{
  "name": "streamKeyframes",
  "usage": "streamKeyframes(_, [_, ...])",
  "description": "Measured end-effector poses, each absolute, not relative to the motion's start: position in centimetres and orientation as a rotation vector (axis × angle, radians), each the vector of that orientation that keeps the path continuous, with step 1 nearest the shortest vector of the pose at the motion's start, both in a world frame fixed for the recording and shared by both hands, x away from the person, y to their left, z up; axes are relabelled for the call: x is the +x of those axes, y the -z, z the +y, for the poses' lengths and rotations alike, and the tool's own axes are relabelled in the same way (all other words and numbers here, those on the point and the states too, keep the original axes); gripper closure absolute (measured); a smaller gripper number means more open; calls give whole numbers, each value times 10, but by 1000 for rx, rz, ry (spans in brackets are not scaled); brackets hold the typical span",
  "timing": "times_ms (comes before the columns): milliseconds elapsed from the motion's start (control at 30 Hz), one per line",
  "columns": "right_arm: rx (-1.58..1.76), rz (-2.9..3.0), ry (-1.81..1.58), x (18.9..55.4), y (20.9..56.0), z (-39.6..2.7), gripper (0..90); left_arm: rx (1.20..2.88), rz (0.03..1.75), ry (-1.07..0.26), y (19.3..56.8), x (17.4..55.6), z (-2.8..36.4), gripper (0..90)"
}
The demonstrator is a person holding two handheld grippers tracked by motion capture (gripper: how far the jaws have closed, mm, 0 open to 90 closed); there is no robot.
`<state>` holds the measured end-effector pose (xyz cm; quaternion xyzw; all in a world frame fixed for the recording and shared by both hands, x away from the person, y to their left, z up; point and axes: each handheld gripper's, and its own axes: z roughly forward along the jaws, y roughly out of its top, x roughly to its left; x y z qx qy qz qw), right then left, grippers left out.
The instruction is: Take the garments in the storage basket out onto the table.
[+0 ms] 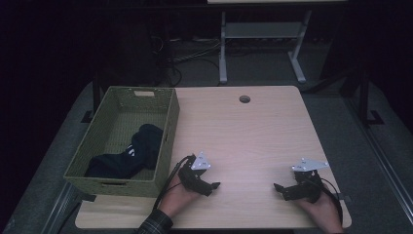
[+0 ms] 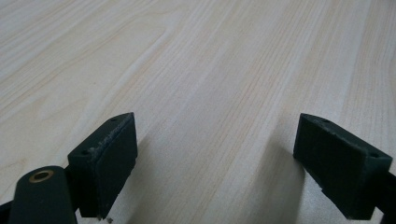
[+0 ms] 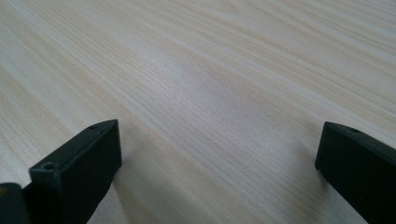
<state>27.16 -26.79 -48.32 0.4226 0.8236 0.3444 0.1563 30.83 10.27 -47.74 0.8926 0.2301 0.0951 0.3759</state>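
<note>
High view: two grippers are being held low over one light wooden table [image 1: 253,131], each in one hand. The left gripper [image 1: 214,185] is being held at about seven o'clock on the tabletop, its black jaws pointing toward three o'clock, and one grey three-cornered plate [image 1: 201,162] is being carried on top of it. The right gripper [image 1: 277,187] is being held at about five o'clock, its jaws pointing toward nine o'clock, so the two grippers are being aimed at each other with bare wood between them; they are well apart. A second grey plate [image 1: 309,165] is being carried on the right gripper. One cable is being trailed from each gripper toward the near edge.

One green woven basket [image 1: 168,131] is being kept at nine o'clock on the table, just beside the left gripper. One dark garment [image 1: 131,153] is lying bundled inside it, toward the near end, with a small white mark showing on the cloth. One round hole [image 1: 245,99] is being shown in the tabletop at twelve o'clock.

In the left gripper view, two black pads [image 2: 109,161] are being held wide apart, with nothing but wood grain between them. In the right gripper view, two pads [image 3: 81,170] are likewise being held wide apart over bare wood, and nothing is being gripped.
</note>
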Motion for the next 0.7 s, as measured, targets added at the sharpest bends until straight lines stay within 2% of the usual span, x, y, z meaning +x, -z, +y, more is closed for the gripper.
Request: streamKeyframes(700, [1212, 2355, -988, 270, 483, -268, 0, 2280, 601, -245, 477, 316, 103, 131])
